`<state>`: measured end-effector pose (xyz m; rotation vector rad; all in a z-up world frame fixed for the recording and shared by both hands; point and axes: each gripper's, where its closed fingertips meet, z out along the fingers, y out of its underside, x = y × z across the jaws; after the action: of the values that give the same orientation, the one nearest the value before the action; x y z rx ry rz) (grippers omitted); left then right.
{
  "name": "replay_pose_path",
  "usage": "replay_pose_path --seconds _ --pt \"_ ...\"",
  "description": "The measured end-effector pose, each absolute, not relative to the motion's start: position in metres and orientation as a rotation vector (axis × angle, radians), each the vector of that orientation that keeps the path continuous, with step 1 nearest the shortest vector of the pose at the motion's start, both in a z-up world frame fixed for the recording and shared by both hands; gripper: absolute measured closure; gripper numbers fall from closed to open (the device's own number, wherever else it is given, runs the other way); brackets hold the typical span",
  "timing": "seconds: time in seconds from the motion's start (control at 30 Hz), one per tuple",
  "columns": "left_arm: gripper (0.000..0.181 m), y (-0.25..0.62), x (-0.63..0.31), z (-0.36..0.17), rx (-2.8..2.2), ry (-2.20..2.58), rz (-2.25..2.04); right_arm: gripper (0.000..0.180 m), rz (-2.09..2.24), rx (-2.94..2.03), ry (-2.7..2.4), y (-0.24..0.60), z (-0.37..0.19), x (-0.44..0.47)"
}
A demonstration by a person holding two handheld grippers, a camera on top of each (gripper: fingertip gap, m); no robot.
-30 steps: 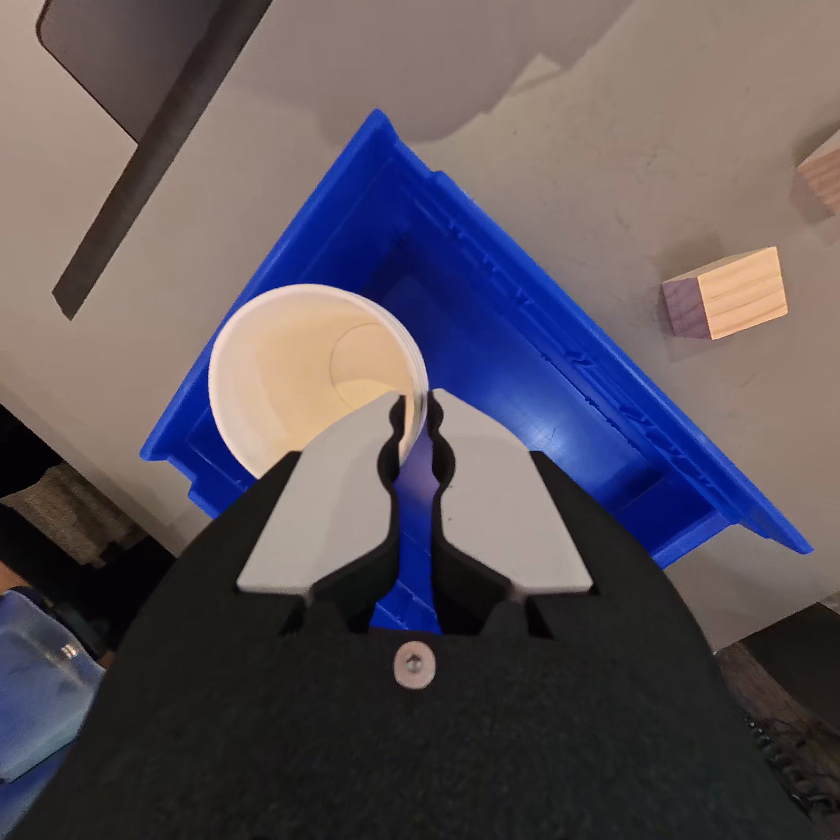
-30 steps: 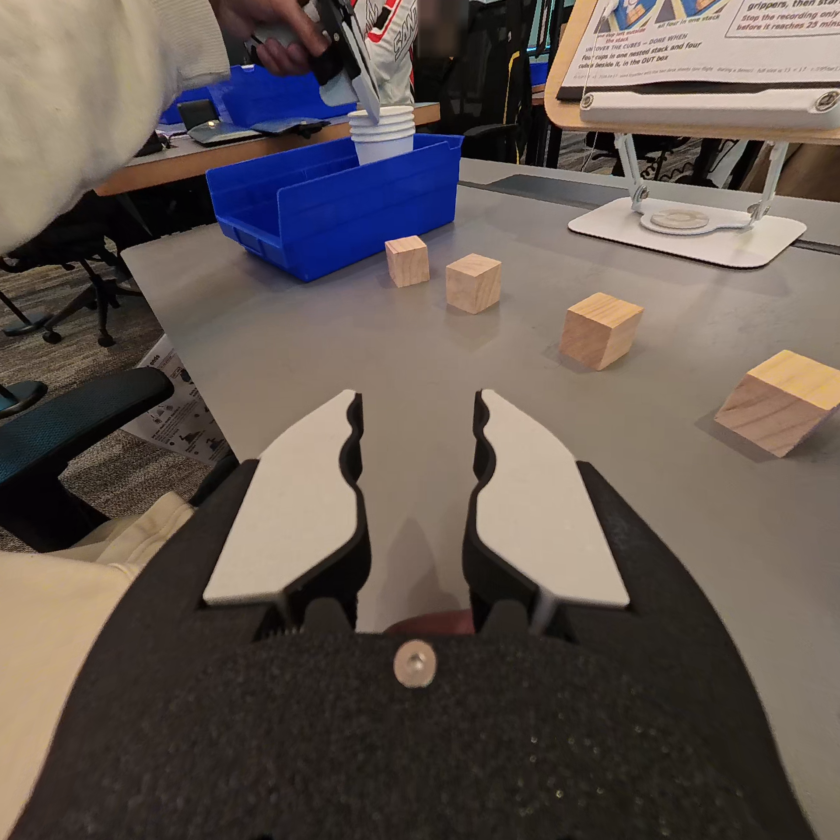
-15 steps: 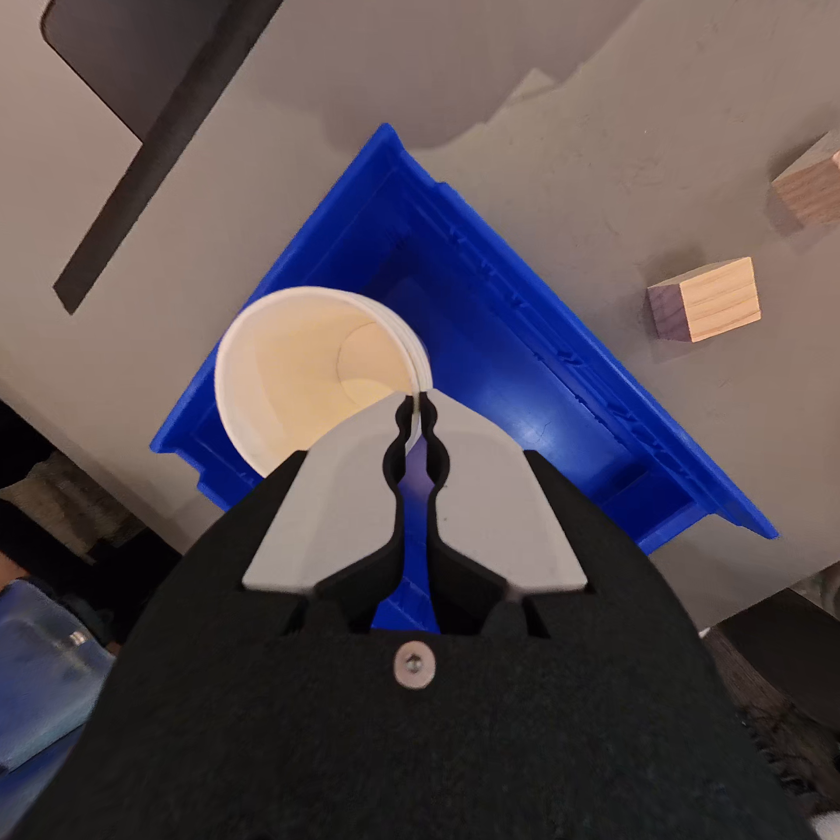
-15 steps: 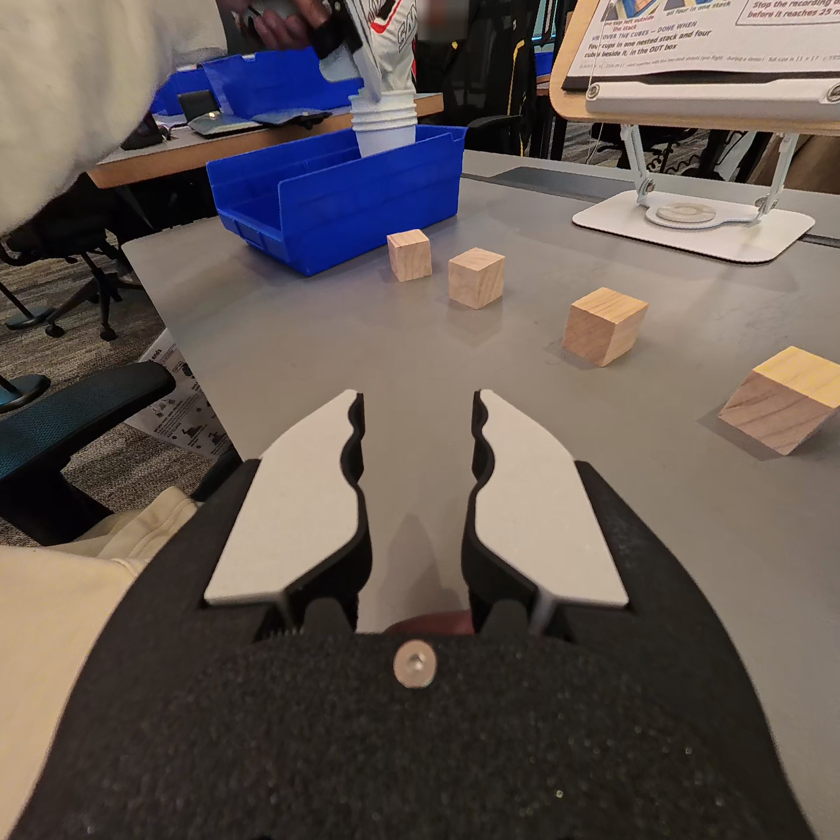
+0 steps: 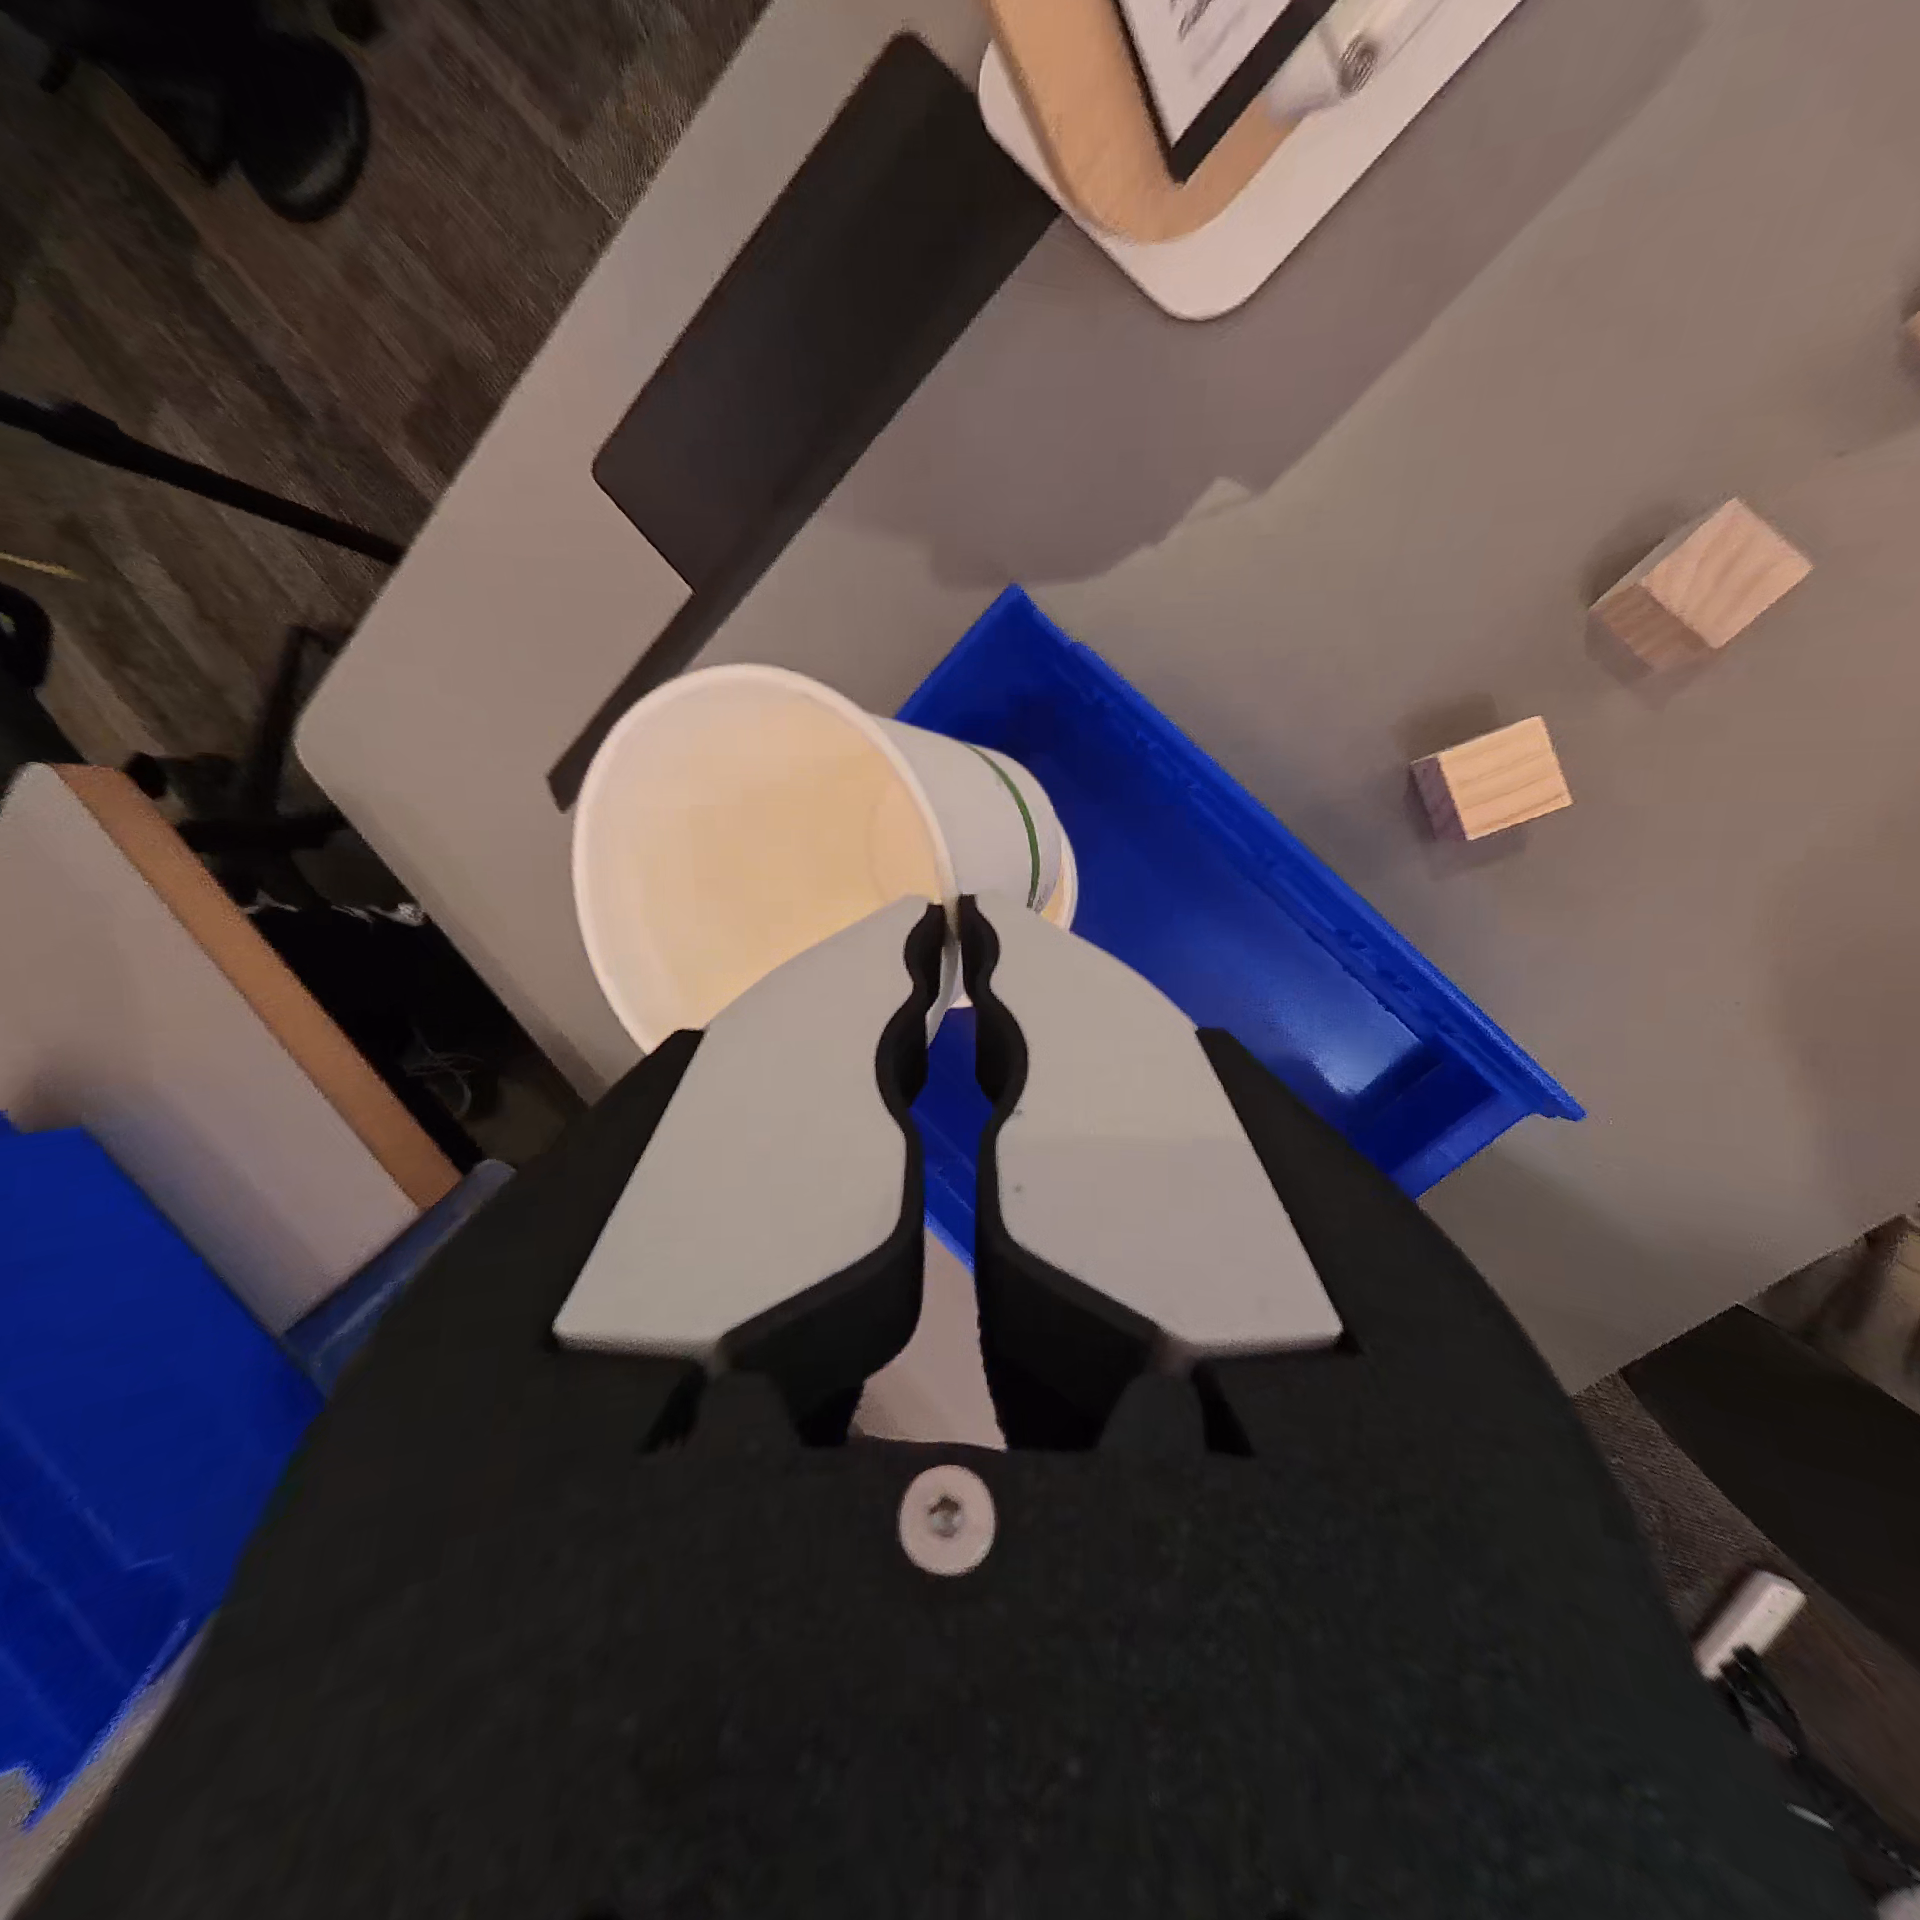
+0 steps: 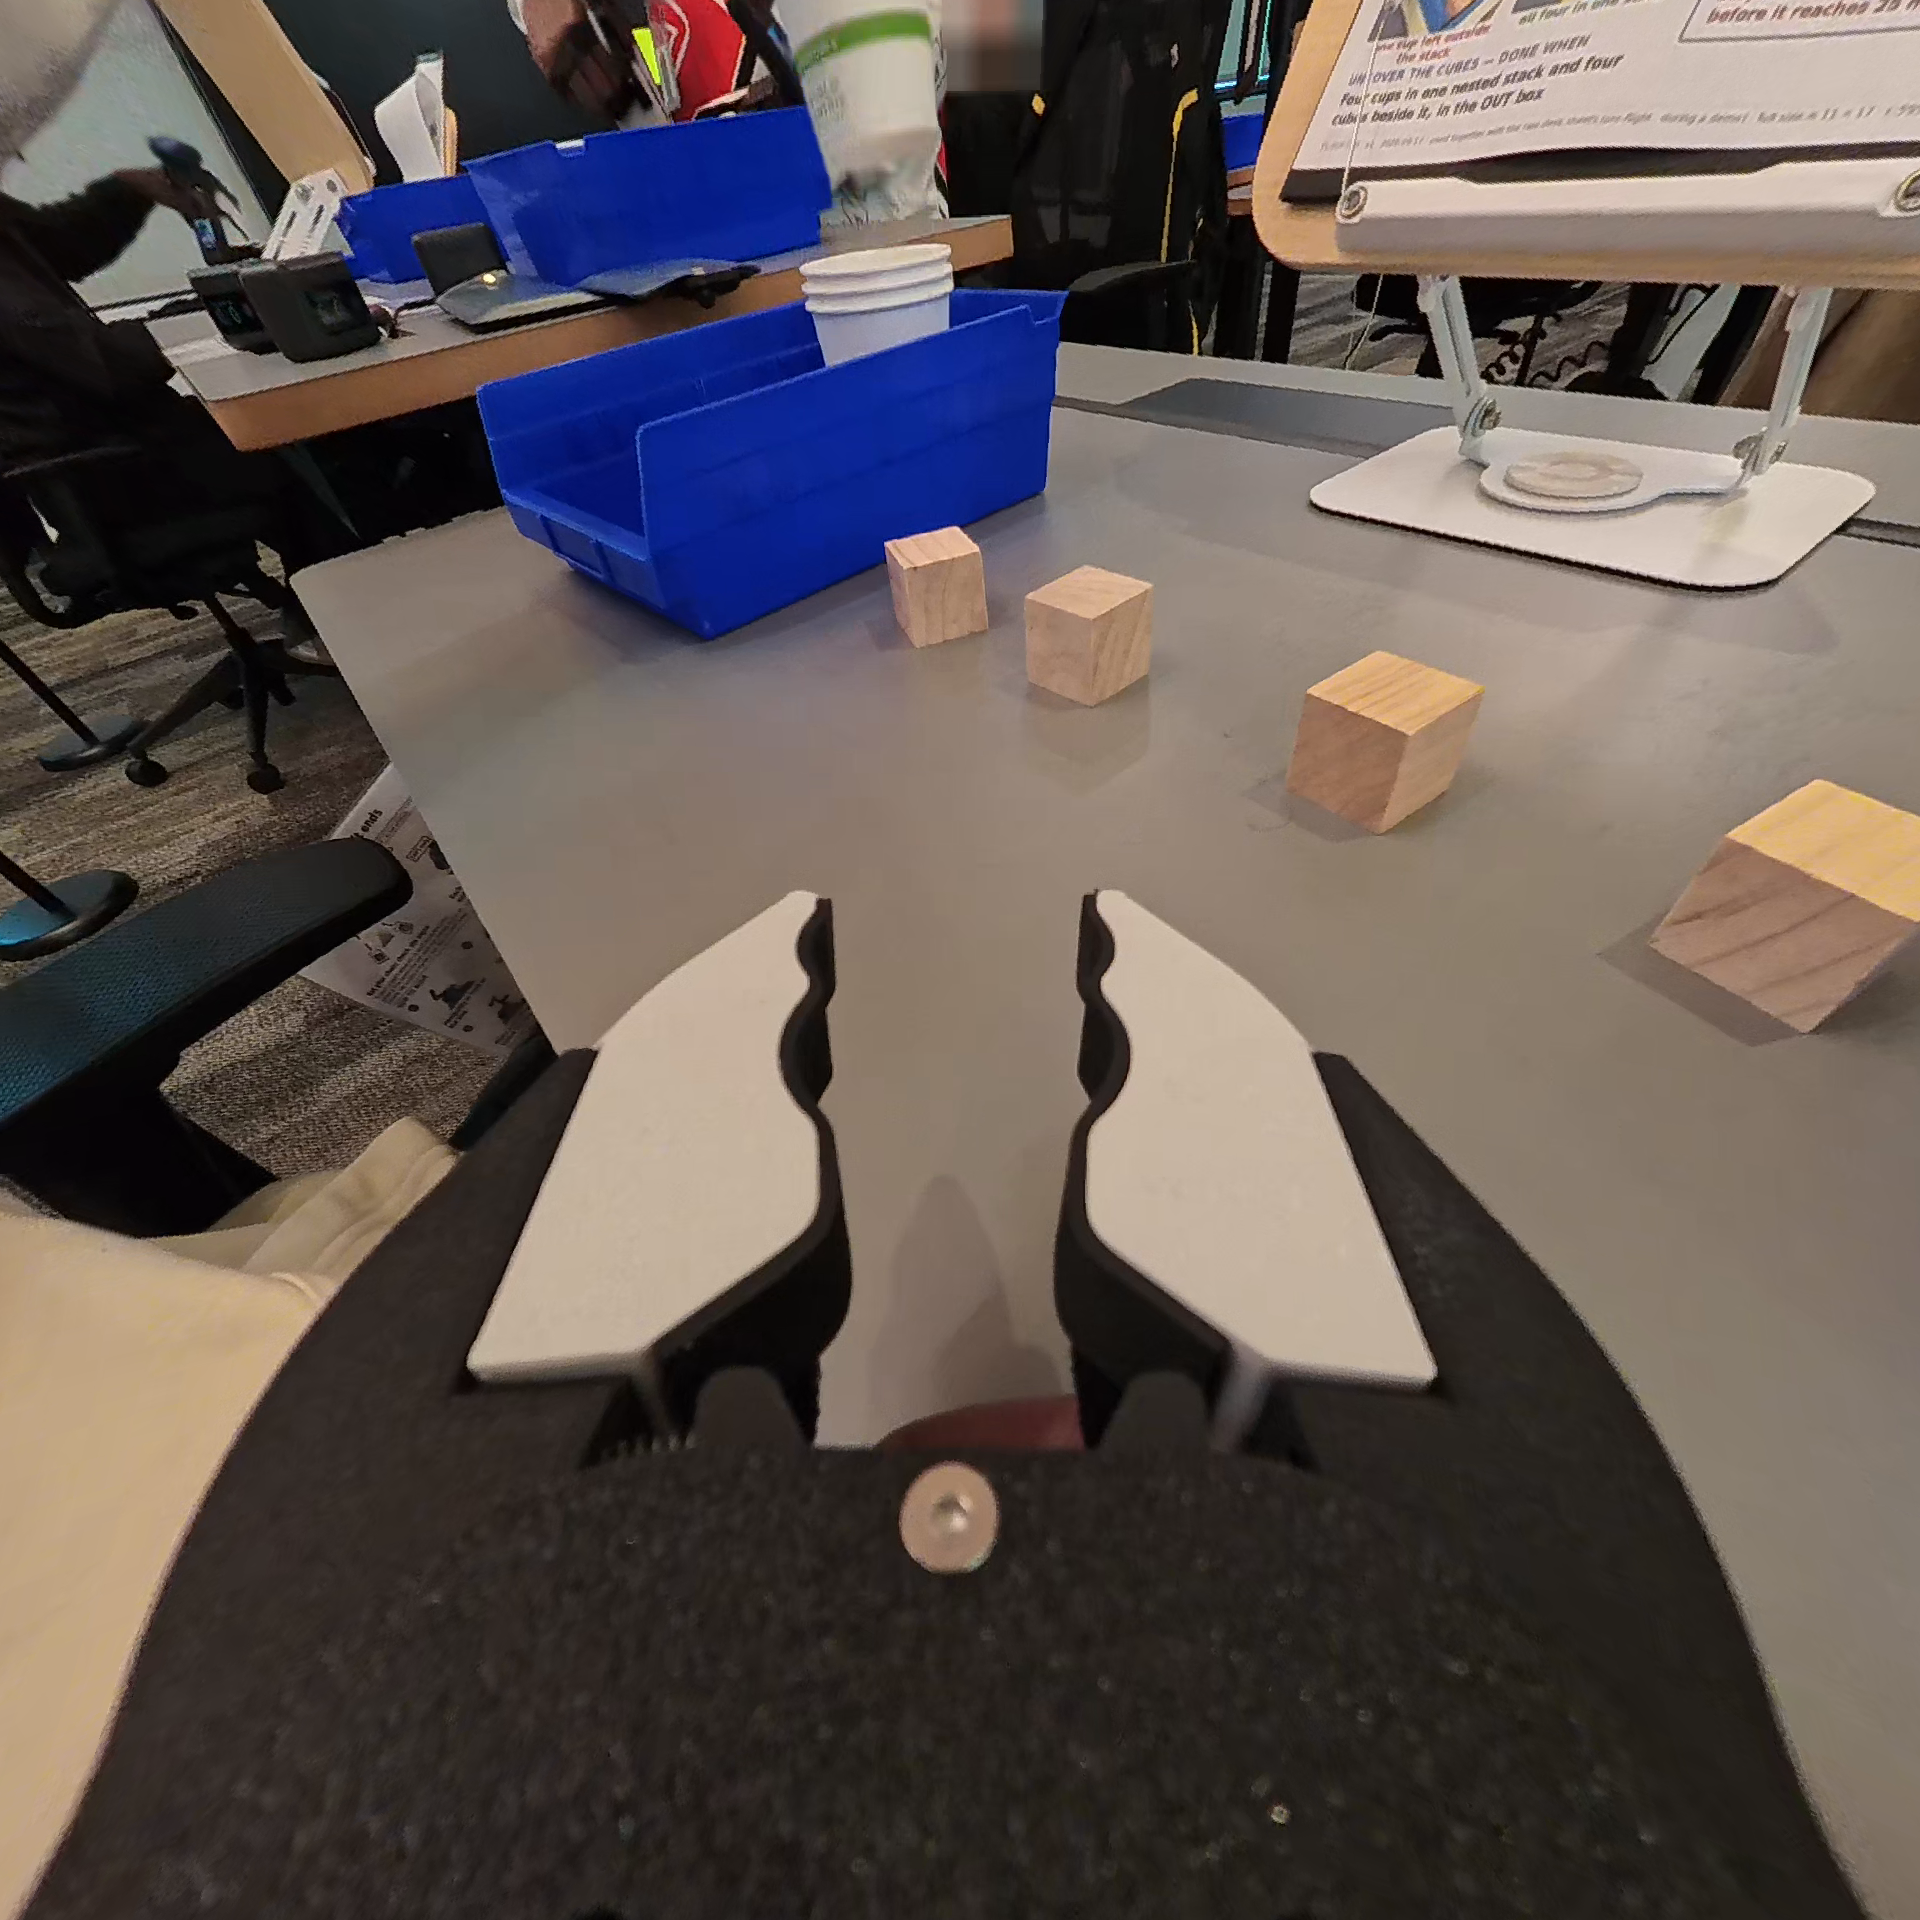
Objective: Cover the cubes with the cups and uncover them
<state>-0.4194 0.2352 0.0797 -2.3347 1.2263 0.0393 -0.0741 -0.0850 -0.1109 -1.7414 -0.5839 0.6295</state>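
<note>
My left gripper (image 5: 951, 912) is shut on the rim of a white paper cup (image 5: 748, 842) with a green band and holds it high above the blue bin (image 5: 1226, 914). The lifted cup (image 6: 868, 78) also shows at the top of the right wrist view. A stack of white cups (image 6: 878, 301) stands in the bin (image 6: 790, 478). Several wooden cubes lie in a row on the grey table (image 6: 935, 821): one (image 6: 935, 585) near the bin, then another (image 6: 1088, 634), a third (image 6: 1382, 740), and one at the right edge (image 6: 1808, 904). My right gripper (image 6: 954, 914) is open and empty, low over the table's near side.
A white stand (image 6: 1590, 499) holding a sheet board is at the back right. An office chair armrest (image 6: 187, 966) is left of the table edge. Another desk with blue bins (image 6: 644, 187) stands behind. Two cubes (image 5: 1491, 792) (image 5: 1699, 597) show right of the bin from above.
My left gripper has lifted one cup up out of the stack, well above the bin. The right gripper has stayed open and nearly still.
</note>
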Motion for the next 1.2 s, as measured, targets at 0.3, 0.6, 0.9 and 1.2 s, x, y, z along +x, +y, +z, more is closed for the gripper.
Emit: replay_pose_path --seconds 0.3,0.6,0.9,1.2 --pt "0.178 0.189 -0.341 0.133 -1.96 1.245 -0.336 0.135 0.699 -1.739 -0.567 -0.086 -0.11 -0.077" --pt "0.178 0.072 -0.214 0.125 -1.549 1.006 -0.952 0.12 1.646 -1.435 -0.085 -0.067 -0.047 -0.091" --pt "0.178 -0.003 -0.129 0.092 -1.474 1.019 -1.213 0.083 1.953 -1.186 0.139 -0.024 0.004 -0.088" --pt "0.178 -0.037 -0.114 0.061 -1.466 1.075 -1.34 0.1 2.004 -1.165 0.093 -0.023 0.0 -0.081"
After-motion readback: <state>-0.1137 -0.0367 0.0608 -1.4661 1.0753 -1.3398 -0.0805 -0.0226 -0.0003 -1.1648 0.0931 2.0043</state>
